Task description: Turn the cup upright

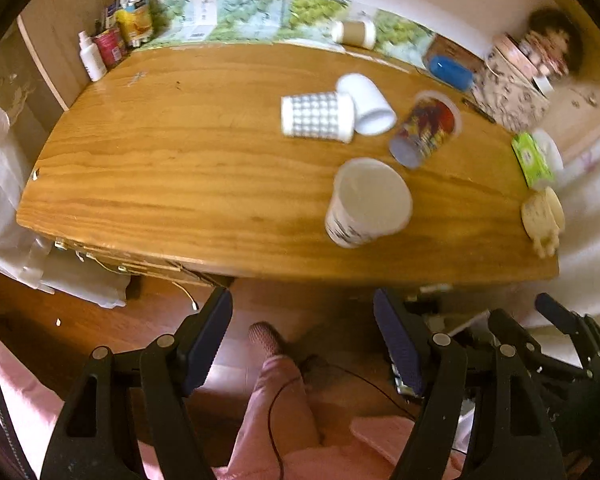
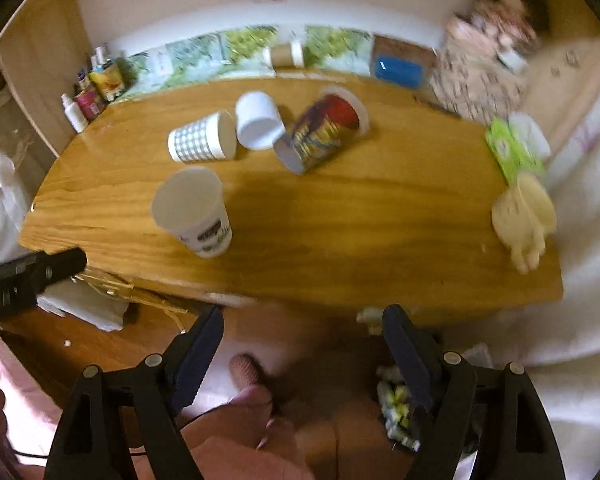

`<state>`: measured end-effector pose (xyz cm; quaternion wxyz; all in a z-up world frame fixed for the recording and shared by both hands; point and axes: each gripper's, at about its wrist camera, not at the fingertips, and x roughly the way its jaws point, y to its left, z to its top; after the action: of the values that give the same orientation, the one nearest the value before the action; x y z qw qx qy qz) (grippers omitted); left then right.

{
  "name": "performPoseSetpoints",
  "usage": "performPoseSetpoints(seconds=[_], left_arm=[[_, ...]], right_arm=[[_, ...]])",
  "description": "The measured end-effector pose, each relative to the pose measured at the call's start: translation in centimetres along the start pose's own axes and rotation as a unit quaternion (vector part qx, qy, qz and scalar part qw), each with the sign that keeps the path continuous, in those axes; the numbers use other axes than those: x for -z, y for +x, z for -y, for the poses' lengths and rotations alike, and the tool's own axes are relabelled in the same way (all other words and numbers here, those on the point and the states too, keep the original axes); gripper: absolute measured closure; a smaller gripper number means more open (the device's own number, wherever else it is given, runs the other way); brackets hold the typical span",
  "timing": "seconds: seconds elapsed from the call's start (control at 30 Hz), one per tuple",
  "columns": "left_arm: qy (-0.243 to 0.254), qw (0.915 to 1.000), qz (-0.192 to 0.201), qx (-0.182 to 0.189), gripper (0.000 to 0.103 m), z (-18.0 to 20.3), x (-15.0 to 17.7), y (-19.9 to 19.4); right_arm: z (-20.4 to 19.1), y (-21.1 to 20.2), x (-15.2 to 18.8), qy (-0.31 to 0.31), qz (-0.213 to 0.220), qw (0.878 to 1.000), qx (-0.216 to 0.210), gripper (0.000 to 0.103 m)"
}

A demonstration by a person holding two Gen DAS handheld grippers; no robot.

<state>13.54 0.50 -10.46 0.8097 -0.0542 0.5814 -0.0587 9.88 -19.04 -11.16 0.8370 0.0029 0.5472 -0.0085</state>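
Note:
Several cups are on the wooden table (image 1: pixel 160 168). A white printed cup (image 1: pixel 366 202) stands upright near the front edge; it also shows in the right wrist view (image 2: pixel 194 212). A checkered cup (image 1: pixel 318 116) (image 2: pixel 202 138), a plain white cup (image 1: pixel 366 104) (image 2: pixel 258 120) and a colourful cup (image 1: pixel 426 128) (image 2: pixel 322 132) lie on their sides behind it. My left gripper (image 1: pixel 304 328) is open and empty, held off the table's front edge. My right gripper (image 2: pixel 302 344) is open and empty too, also in front of the edge.
Bottles and cans (image 1: pixel 112 46) stand at the back left corner. A brown cup (image 1: pixel 354 34), a blue box (image 1: pixel 450 70) and a doll (image 1: pixel 532 68) are at the back right. A green tissue pack (image 1: pixel 534 160) and a cream toy (image 1: pixel 542 216) lie at the right edge.

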Motion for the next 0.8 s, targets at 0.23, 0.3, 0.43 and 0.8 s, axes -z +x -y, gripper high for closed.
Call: performPoseSetpoints(seconds=[0.23, 0.3, 0.43, 0.8], left_arm=[[0.031, 0.9983, 0.017, -0.047, 0.026, 2.5, 1.5, -2.9], [0.041, 0.9966, 0.02, -0.069, 0.026, 3.1, 1.9, -3.3], [0.038, 0.9959, 0.024, -0.078, 0.026, 3.6, 2.4, -3.9], [0.026, 0.9943, 0.075, -0.072, 0.013, 5.0, 2.6, -6.6]], right_arm=[[0.9, -2.5, 1.4, 0.032, -0.025, 0.999, -0.013, 0.021], [0.9, -3.7, 1.8, 0.031, -0.014, 0.999, -0.015, 0.021], [1.3, -5.2, 2.5, 0.033, 0.0, 0.999, -0.01, 0.021], [2.9, -7.7, 2.2, 0.054, 0.016, 0.998, -0.029, 0.017]])
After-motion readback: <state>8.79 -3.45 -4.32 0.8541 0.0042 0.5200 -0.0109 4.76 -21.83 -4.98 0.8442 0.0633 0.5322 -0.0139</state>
